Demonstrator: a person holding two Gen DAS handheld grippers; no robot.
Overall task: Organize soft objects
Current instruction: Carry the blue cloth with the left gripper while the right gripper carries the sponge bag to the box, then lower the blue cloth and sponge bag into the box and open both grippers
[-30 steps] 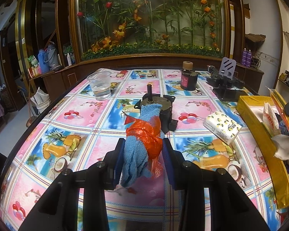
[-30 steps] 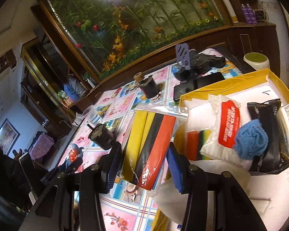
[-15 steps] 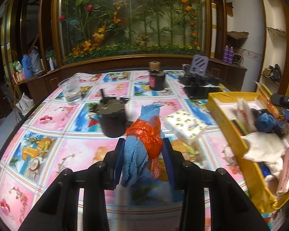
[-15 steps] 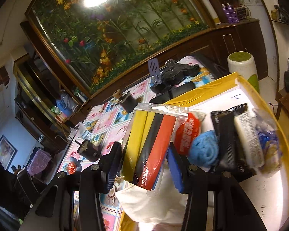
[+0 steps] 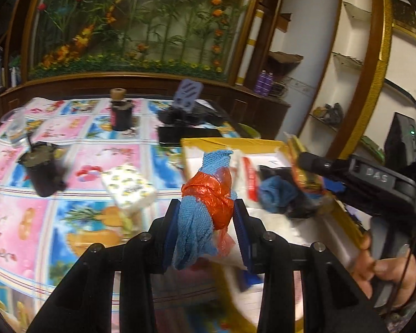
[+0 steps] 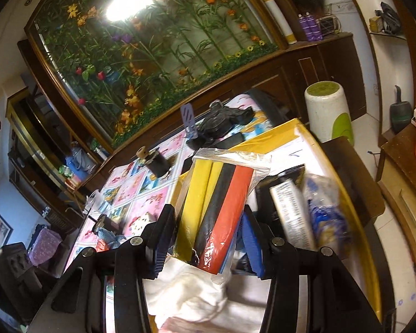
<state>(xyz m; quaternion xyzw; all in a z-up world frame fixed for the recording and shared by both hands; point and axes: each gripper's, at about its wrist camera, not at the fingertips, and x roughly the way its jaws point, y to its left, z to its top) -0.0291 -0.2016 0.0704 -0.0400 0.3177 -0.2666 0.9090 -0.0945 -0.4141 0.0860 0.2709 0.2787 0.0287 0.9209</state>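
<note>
My left gripper (image 5: 206, 230) is shut on a rolled blue cloth tied with orange plastic (image 5: 205, 202), held above the near edge of the yellow box (image 5: 230, 142). My right gripper (image 6: 208, 238) is shut on a clear bag of yellow, black and red foam sheets (image 6: 219, 202), held over the same yellow box (image 6: 266, 138). The box holds a blue cloth ball (image 5: 276, 194), a white cloth (image 6: 191, 291), a red-and-white packet (image 5: 249, 180) and wrapped packs (image 6: 291, 211). The right gripper's body shows at the right of the left wrist view (image 5: 374, 183).
On the patterned tablecloth (image 5: 83, 166) lie a lemon-print tissue pack (image 5: 127, 187), a dark round device (image 5: 43, 172), a black jar with a cork (image 5: 120, 113), a glass and a black phone stand (image 5: 188, 111). A white-green bin (image 6: 328, 113) stands beside the table.
My left gripper has swung right with the blue cloth roll, from over the table to the yellow box's edge. My right gripper has moved further over the box with the foam bag.
</note>
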